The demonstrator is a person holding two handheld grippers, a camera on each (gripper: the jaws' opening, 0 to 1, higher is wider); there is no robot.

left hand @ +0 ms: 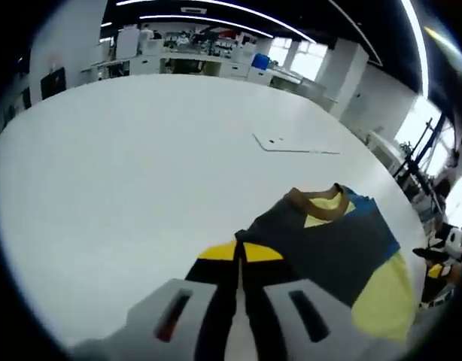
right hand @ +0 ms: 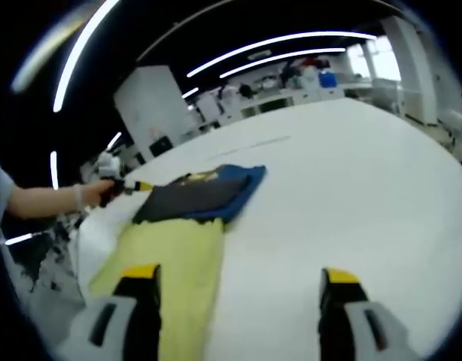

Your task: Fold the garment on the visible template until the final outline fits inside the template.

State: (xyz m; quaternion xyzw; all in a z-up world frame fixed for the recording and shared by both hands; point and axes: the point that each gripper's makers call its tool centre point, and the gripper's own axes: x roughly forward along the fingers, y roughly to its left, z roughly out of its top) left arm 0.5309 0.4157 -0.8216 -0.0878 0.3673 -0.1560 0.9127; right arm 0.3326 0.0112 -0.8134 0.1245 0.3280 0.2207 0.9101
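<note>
The garment (right hand: 193, 207), a soft, light shirt in dark grey, blue and yellow, lies part-folded on the white tabletop (left hand: 141, 165), near its edge. It looks limp and will likely sag, so hems and corners suit gripping best. The left tool (left hand: 238, 301) is clenched on its dark fabric. The right tool (right hand: 238, 301) hangs released, just beside the yellow part. Template lines (left hand: 291, 147) sit farther off.

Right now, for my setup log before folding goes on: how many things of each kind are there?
Yellow, dark grey and blue fabric garment: 1
Thin-lined template outline: 1
Wide white table: 1
Handheld two-jaw claws: 2 (left claw, right claw)
Total: 5
</note>
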